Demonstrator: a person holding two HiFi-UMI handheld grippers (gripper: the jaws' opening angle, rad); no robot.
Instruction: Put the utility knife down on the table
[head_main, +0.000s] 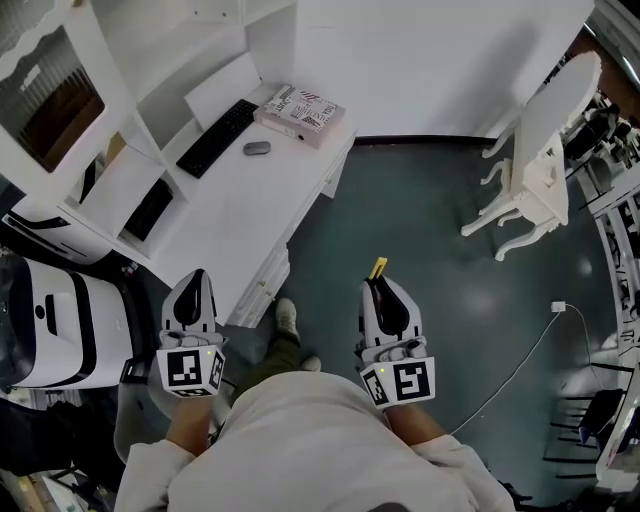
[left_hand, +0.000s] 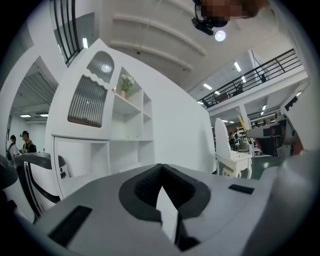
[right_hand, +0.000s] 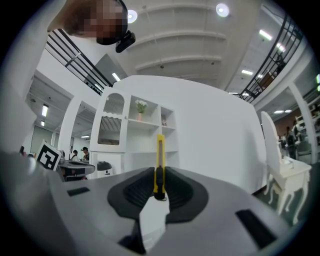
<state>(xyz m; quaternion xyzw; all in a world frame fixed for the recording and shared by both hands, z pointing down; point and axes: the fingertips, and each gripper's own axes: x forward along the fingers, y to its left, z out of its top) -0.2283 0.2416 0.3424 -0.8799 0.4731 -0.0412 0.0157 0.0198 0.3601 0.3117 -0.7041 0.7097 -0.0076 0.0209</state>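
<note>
A yellow utility knife (right_hand: 160, 162) stands upright between the jaws of my right gripper (right_hand: 159, 192), which is shut on it. From the head view its yellow tip (head_main: 378, 268) pokes out ahead of the right gripper (head_main: 380, 285), held over the dark floor to the right of the white table (head_main: 235, 215). My left gripper (head_main: 192, 285) hangs beside the table's near edge. In its own view the left gripper (left_hand: 162, 187) has its jaws closed together with nothing between them.
On the table lie a black keyboard (head_main: 217, 137), a grey mouse (head_main: 257, 148) and a patterned box (head_main: 303, 113). A white shelf unit (head_main: 70, 90) rises at its left. A white chair (head_main: 540, 160) stands at the right. A cable (head_main: 520, 360) runs across the floor.
</note>
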